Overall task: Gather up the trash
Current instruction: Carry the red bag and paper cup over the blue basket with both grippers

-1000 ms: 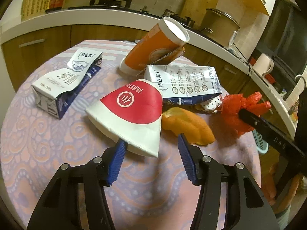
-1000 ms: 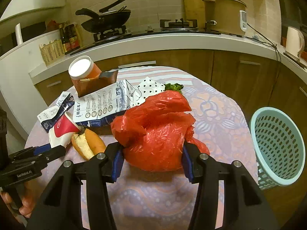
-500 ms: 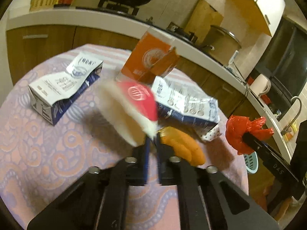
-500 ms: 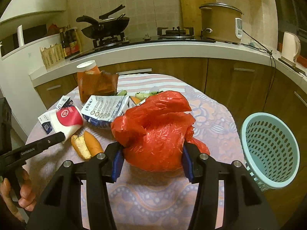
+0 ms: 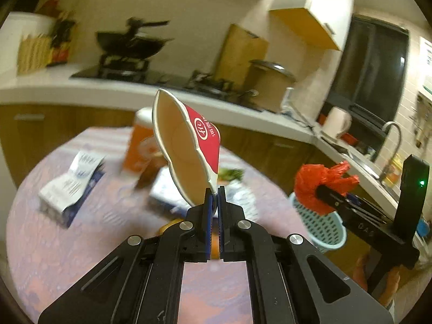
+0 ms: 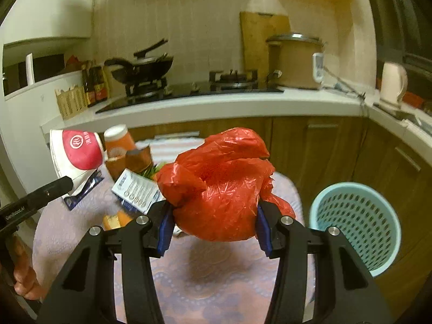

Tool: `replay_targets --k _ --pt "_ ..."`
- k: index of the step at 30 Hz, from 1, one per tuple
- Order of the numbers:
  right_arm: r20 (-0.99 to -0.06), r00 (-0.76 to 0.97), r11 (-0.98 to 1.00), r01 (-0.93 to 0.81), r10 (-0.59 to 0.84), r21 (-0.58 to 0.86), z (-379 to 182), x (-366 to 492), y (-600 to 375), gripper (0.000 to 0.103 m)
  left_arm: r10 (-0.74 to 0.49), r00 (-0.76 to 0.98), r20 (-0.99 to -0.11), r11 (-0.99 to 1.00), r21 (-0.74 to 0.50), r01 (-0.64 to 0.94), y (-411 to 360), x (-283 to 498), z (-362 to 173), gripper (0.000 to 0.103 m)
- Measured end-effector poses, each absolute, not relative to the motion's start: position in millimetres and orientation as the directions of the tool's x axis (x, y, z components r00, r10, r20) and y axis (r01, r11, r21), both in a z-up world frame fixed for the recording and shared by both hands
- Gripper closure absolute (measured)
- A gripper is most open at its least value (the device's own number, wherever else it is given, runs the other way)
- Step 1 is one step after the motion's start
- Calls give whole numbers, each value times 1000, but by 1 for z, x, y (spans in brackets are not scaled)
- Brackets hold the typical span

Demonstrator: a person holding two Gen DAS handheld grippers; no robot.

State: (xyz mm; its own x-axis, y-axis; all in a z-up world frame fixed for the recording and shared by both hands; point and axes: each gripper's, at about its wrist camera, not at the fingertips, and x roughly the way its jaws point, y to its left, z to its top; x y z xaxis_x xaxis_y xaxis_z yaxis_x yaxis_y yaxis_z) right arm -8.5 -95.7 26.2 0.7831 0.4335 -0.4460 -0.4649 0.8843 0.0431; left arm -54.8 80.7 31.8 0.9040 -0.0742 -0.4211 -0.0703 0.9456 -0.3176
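My left gripper (image 5: 213,193) is shut on the edge of a squashed red-and-white paper cup (image 5: 189,151) and holds it up above the round table (image 5: 81,232). The cup also shows in the right wrist view (image 6: 78,156). My right gripper (image 6: 213,224) is shut on a crumpled red plastic bag (image 6: 221,186), lifted above the table; the bag also shows in the left wrist view (image 5: 318,186). A light blue mesh bin (image 6: 356,224) stands on the floor to the right of the table.
On the table lie a blue-and-white milk carton (image 5: 70,186), a second carton (image 6: 137,191), an orange cup with white lid (image 6: 118,145), a piece of bread (image 6: 116,220) and some greens. Kitchen counter with wok and rice cooker runs behind.
My left gripper closed on the paper cup and lifted it off the table, tilting upward. My right gripper rose a little with the red bag.
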Motion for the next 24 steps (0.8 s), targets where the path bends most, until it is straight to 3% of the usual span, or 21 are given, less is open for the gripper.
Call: replay_targets --k 7,12,24 --pt "-402 846 927 -375 351 20 45 -1 -146 56 -207 893 -400 955 -282 96 14 -15 52 102" --pt "-417 872 964 -265 257 40 40 19 -199 56 -311 846 -433 939 -281 201 -42 29 48 102" --pt "-656 745 990 -42 122 136 -46 90 -296 56 -461 687 -562 887 -316 336 -155 115 -9 102"
